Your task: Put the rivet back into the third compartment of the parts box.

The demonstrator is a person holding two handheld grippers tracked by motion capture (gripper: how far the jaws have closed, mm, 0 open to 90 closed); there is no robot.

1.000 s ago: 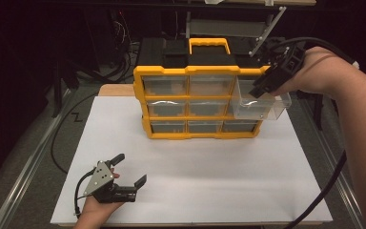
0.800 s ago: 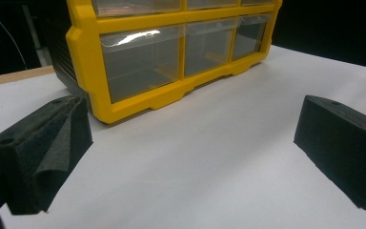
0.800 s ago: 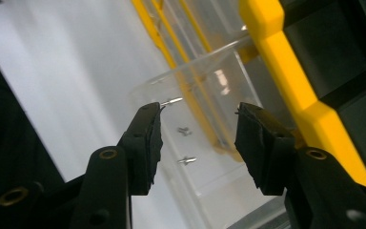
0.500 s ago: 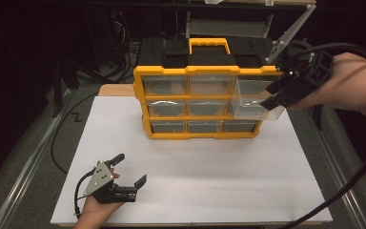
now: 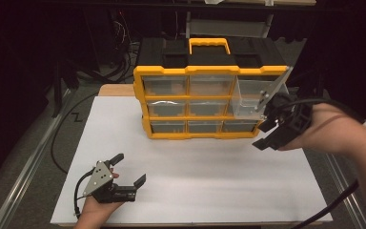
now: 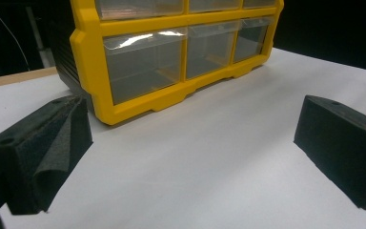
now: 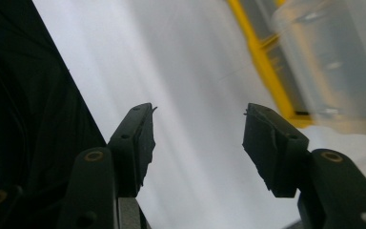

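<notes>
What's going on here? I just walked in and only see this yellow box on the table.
A person is working at a yellow drawer organizer with a gripper in each hand. Its top right clear drawer stands pulled out. The right gripper hangs just in front of it, its fingers apart with nothing between them, having just been opening. The left gripper rests open on the white table.

We count one yellow organizer [image 5: 209, 102] with nine clear drawers, three rows of three; one drawer [image 5: 251, 98], top right, stands pulled out. One black carry handle [image 5: 208, 46] tops it. One white board [image 5: 195, 167] covers the counter. Two grippers: left gripper [image 5: 129, 169], right gripper [image 5: 266, 136].
</notes>
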